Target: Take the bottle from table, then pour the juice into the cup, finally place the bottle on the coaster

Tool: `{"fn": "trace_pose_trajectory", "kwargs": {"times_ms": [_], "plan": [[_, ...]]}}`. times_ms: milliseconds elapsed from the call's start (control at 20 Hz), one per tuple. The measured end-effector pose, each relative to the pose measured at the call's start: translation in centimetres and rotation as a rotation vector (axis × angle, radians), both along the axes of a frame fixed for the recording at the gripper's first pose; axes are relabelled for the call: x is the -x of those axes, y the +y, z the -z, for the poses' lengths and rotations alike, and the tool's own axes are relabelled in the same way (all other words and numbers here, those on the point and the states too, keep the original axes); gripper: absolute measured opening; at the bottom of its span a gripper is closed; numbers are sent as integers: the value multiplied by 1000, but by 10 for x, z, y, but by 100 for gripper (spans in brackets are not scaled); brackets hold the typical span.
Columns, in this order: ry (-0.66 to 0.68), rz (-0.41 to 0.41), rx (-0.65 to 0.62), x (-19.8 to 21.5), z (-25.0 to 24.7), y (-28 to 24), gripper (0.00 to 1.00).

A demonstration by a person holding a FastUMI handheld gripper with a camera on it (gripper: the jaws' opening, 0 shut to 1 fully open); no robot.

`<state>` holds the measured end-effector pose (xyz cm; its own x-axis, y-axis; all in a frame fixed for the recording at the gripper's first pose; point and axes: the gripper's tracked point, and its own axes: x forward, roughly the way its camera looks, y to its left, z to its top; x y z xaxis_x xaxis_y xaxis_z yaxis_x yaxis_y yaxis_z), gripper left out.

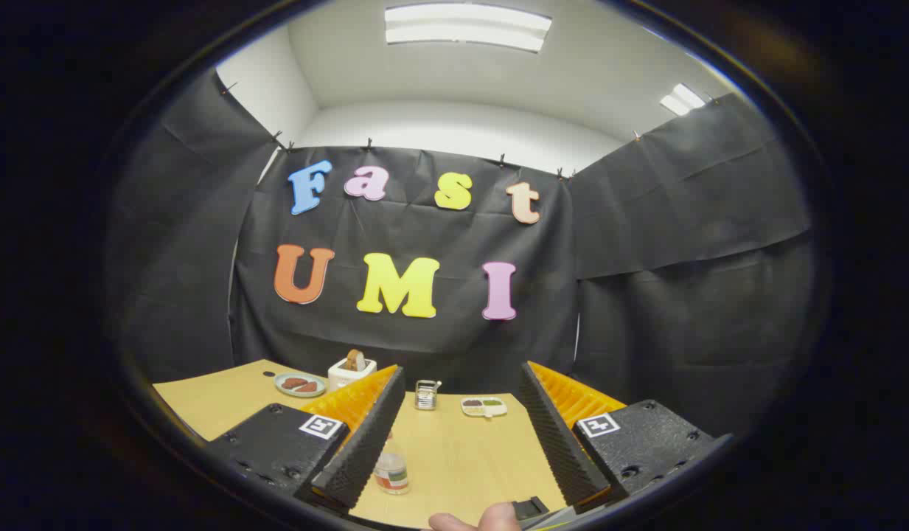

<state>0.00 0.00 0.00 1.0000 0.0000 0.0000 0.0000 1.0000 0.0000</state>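
A small clear bottle (391, 470) with a label band and a little orange juice in its base stands upright on the wooden table (461, 450). It sits low between the fingers, close beside the left finger (366, 435), which hides part of it. My gripper (460, 383) is open wide and raised above the table, with nothing held. The right finger (554, 435) stands well apart from the bottle.
Beyond the fingers at the table's far edge stand a white toaster (351, 371) with a slice of bread, a plate (300, 384) with brown food, a small metal rack (426, 395) and a white divided dish (484, 406). A person's fingertip (476, 521) shows under the gripper.
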Motion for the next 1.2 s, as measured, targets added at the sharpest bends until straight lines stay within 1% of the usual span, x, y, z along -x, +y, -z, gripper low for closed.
{"fn": "trace_pose_trajectory", "kwargs": {"times_ms": [550, 850, 1200], "plan": [[-20, 7, 42, 5, -5, -1, 100], [-24, 2, 33, 6, -7, 1, 100], [9, -37, 20, 3, 3, 11, 100]]}}
